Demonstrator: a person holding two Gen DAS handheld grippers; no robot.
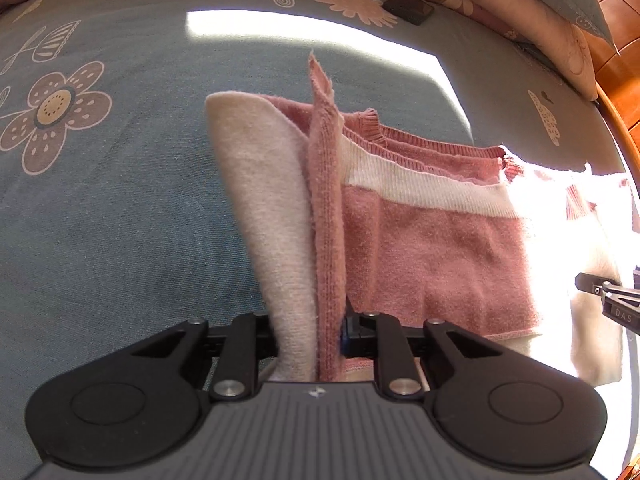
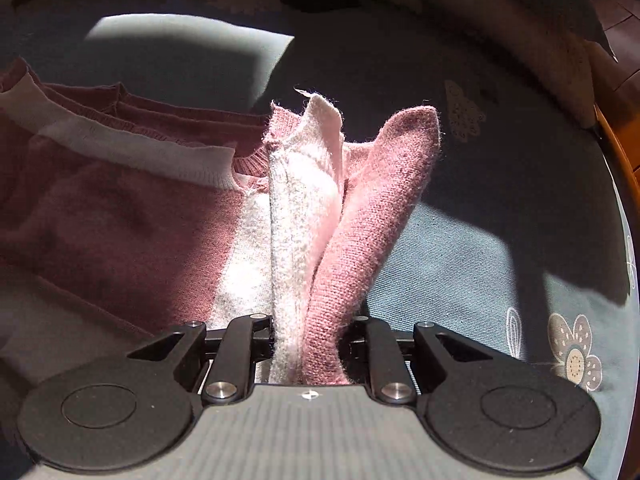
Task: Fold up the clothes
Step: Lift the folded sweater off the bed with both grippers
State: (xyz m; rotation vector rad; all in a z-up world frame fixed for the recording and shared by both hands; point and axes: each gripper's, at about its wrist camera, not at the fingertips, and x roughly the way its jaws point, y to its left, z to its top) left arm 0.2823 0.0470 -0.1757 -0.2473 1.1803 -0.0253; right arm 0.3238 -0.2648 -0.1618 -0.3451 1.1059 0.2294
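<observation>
Fold in progress on the bed [image 1: 120, 208], covered by a blue floral sheet. The left tongs [image 1: 310, 336] are clenched on one bunched edge of the pink-and-cream knitted sweater [image 1: 432, 256]; the right tongs [image 2: 308, 340] are clenched on the sweater's other edge. Gripping both ends likely lets the lifted edge carry over evenly. The sweater lies flat beyond the tongs, cream band and ribbed trim showing, part in bright sun.

Two wrist fisheyes, each looking steeply down, close over its gripper. Shared: pink sweater [image 1: 432, 248] [image 2: 120, 216], floral bedspread [image 1: 120, 200] [image 2: 460, 264].
</observation>
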